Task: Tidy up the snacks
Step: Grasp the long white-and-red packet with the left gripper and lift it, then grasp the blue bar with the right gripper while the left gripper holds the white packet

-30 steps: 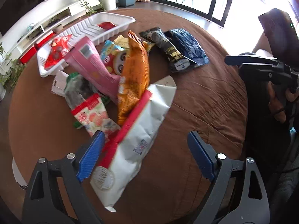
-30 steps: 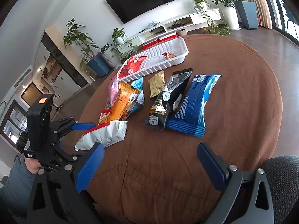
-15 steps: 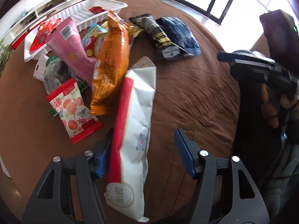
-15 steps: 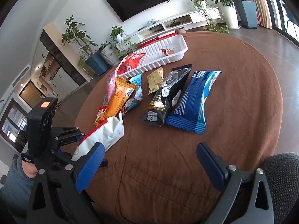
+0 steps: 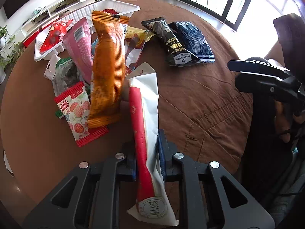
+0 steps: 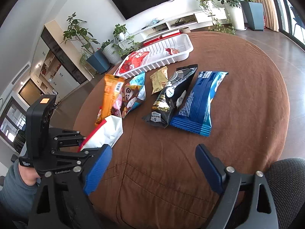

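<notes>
My left gripper [image 5: 147, 152] is shut on a long white and red snack packet [image 5: 145, 114], gripped near its lower end; the packet also shows in the right wrist view [image 6: 108, 131]. Beside it lie an orange packet [image 5: 107, 66], a pink packet [image 5: 80, 45] and a red-edged floral packet [image 5: 78, 110]. A white tray [image 5: 114, 5] at the far side holds a red packet [image 5: 54, 36]. My right gripper [image 6: 153, 169] is open and empty above the near table edge, in front of a black packet [image 6: 169, 95] and a blue packet [image 6: 200, 99].
The round table has a brown cloth [image 6: 247, 114]. A gold packet [image 6: 159, 79] and a panda-print packet [image 6: 133, 93] lie near the tray [image 6: 183, 42]. A dark chair [image 6: 286, 171] stands at the near right. Plants and a TV shelf stand behind the table.
My left gripper moved forward around the white and red packet and closed on it. The packet's far end has tilted up. My right gripper stayed open and nearly still.
</notes>
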The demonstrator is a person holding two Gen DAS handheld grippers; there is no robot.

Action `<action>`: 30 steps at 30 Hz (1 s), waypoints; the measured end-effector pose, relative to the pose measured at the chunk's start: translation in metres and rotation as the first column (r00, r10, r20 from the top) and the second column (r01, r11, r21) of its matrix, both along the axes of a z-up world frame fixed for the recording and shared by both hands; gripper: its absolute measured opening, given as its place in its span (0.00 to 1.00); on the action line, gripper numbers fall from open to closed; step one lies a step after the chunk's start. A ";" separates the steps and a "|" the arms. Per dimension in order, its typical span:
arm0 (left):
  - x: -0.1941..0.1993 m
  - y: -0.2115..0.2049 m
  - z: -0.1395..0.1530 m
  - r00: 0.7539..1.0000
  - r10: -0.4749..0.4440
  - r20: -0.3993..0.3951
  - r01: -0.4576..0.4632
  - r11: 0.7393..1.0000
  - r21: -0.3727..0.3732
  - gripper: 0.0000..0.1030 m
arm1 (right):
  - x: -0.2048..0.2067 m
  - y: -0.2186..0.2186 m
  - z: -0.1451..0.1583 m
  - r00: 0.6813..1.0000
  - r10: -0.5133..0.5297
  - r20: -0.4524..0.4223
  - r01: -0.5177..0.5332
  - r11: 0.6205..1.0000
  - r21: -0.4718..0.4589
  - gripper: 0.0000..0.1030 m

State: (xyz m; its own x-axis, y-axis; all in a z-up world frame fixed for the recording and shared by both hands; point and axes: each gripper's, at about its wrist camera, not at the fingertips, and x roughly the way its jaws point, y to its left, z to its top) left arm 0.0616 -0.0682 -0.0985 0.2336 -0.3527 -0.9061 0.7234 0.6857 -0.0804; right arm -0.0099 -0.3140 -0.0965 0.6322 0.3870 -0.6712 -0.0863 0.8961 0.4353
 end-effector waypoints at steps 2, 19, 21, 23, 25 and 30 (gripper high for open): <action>-0.002 0.001 0.000 1.000 0.008 -0.006 -0.008 1.000 -0.022 0.15 | 0.001 0.000 0.000 1.000 0.001 -0.001 -0.001 1.000 -0.001 0.85; -0.017 0.050 0.007 0.983 0.162 -0.082 -0.178 0.948 -0.264 0.15 | 0.048 -0.044 0.013 0.985 -0.168 -0.050 0.163 0.983 -0.083 0.73; -0.021 0.053 0.008 0.982 0.163 -0.092 -0.183 0.938 -0.295 0.15 | 0.062 -0.045 0.007 0.983 -0.163 -0.087 0.154 0.982 -0.106 0.68; -0.026 0.055 0.010 0.982 0.163 -0.100 -0.186 0.931 -0.313 0.15 | 0.071 -0.044 0.002 0.980 -0.169 -0.107 0.154 0.979 -0.137 0.66; -0.027 0.057 0.009 0.979 0.170 -0.110 -0.197 0.924 -0.327 0.15 | 0.079 -0.044 -0.003 0.975 -0.180 -0.129 0.160 0.976 -0.151 0.62; -0.027 0.066 0.011 0.973 0.193 -0.125 -0.226 0.905 -0.362 0.15 | 0.088 -0.036 -0.009 0.974 -0.173 -0.143 0.144 0.970 -0.194 0.62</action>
State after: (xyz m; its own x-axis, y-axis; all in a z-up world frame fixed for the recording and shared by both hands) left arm 0.0347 -0.0026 -0.0879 0.2678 -0.6184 -0.7389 0.5459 0.7293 -0.4125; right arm 0.0783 -0.3504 -0.1058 0.5559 0.1529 -0.8170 0.1200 0.9579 0.2609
